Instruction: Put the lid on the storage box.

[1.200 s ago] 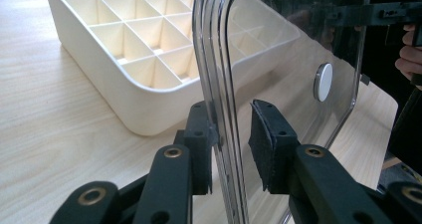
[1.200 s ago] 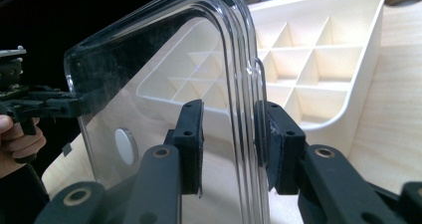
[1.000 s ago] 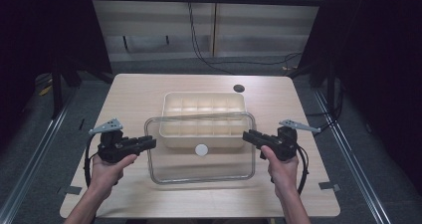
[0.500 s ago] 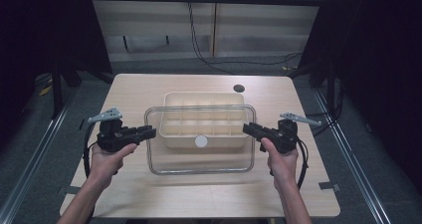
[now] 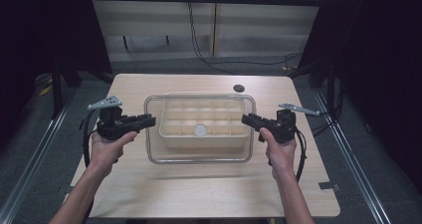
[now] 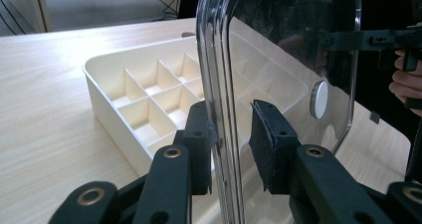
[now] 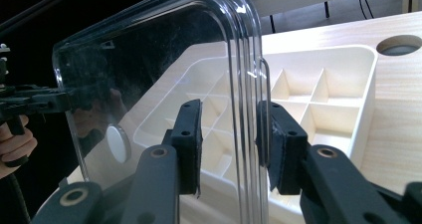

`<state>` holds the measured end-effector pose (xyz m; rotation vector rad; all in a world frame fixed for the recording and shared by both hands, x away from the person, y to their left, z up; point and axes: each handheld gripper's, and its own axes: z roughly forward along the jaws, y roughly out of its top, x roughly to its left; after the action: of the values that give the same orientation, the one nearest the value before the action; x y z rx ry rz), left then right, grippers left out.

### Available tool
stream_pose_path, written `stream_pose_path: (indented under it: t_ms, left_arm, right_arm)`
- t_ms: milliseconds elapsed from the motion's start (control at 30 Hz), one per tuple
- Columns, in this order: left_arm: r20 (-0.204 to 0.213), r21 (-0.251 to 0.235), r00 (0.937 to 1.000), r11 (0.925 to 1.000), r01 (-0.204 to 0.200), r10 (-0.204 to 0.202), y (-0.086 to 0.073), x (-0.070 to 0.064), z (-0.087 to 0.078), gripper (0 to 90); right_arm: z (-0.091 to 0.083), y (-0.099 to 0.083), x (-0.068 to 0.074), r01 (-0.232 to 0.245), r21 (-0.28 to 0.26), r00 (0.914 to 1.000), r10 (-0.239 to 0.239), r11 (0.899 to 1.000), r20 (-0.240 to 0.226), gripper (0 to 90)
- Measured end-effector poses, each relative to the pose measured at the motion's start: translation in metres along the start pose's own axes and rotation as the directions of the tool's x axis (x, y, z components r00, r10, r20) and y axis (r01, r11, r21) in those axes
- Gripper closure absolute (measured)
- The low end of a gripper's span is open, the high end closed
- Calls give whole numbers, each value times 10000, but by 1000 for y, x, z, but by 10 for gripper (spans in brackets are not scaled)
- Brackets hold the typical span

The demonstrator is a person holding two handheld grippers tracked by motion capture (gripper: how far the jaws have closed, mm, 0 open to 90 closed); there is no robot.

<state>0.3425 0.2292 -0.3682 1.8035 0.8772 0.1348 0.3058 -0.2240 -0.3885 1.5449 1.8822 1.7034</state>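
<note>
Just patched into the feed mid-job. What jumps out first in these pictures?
A clear lid with a round white knob hangs mid-table over a cream divided tray, overlapping it rather than seated on it. The left gripper and right gripper meet it from opposite short sides, and in each gripper view the lid's rim stands between the fingers. Behind the tray, a dark round hole marks the wooden table.

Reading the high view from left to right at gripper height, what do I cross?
Left hand-held gripper → clear lid, its left edge → cream compartment tray under the lid → white round knob on the lid → right hand-held gripper at the lid's right edge.
</note>
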Motion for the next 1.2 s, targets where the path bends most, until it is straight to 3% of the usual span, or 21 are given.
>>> stream_pose_path:
  t_ms: [867,1200]
  left_arm:
    - [-378,-100,9993,9999,52,-56,30,16,14,697]
    - [-596,290,9982,9995,81,-63,32,23,30,692]
  right_arm:
    - [21,39,-6,129,-4,9997,-129,9999,209,622]
    - [30,43,-20,-123,23,9988,121,9999,466,610]
